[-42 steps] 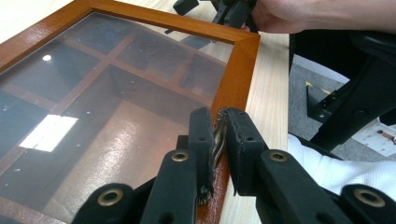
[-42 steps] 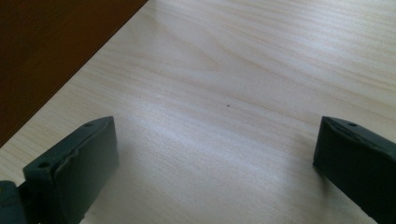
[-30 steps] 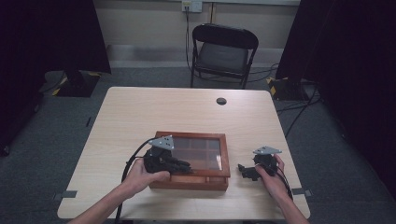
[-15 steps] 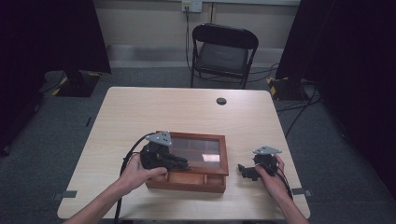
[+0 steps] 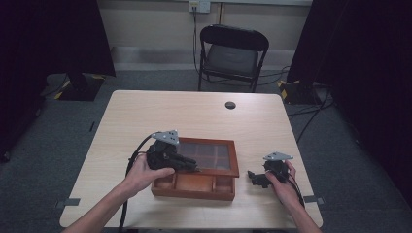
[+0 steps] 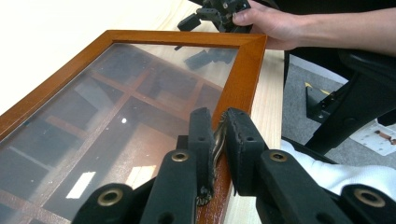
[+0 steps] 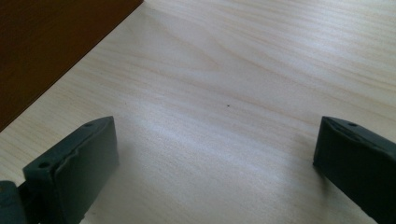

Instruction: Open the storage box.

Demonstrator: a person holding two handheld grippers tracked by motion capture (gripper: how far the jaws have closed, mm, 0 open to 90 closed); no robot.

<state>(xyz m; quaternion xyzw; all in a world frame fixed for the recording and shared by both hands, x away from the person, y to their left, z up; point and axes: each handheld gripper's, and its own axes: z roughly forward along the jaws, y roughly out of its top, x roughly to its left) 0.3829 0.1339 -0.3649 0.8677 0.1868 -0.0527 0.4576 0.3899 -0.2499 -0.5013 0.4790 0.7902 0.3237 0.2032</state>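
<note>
We judge the opening part done: left hand-held gripper [image 6: 217, 140] clamped on glass lid's [image 6: 121, 98] latch, wooden box [image 5: 194, 187] ajar; right hand-held gripper [image 5: 257, 178] idle, jaws apart

- The reddish-brown wooden box [image 5: 194, 183] has a dark-tinted glass lid [image 6: 107, 121] in an orange-brown frame.
- The pale wooden bench [image 5: 145, 121] shows a fine light grain.
- The black folding chair [image 5: 232, 53] stands on grey carpet [image 5: 58, 126].
- The left gripper [image 6: 219, 135] has matte black fingers [image 6: 201, 140].
</note>
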